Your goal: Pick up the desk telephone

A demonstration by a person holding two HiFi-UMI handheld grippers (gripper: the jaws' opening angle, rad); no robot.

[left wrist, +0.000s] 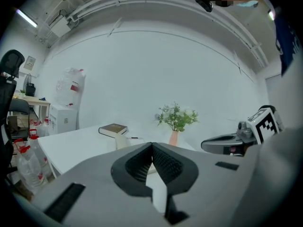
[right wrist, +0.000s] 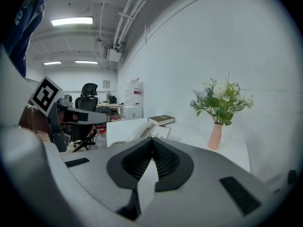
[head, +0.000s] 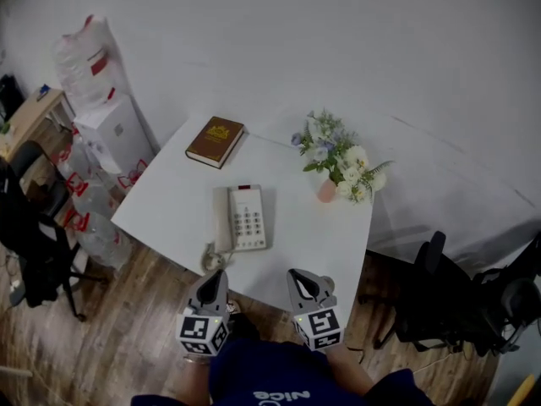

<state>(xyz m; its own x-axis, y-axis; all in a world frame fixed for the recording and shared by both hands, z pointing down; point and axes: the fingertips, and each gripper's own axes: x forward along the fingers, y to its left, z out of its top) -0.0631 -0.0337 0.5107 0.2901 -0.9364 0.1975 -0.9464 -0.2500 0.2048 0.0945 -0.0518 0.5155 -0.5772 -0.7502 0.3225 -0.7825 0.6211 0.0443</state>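
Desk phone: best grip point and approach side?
Probably the handset, mid-bar, with the left gripper coming from the near edge of the table. The handset is a narrow raised bar along the left side of the telephone, running away from you, so the jaws can straddle it. They're shut; open first.

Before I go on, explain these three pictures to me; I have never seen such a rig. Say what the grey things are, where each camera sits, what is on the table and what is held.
No robot here: a person holds a two-jaw tool in each hand. The head view looks down from the person's head; the left hand-held gripper and right hand-held gripper show at its bottom. The other two views ride on the grippers and look along their jaws. Both pairs of jaws are shut with nothing between them, so nothing is held. On the white table stand a beige desk telephone, a brown book and a pink vase of flowers. Both grippers are short of the telephone.
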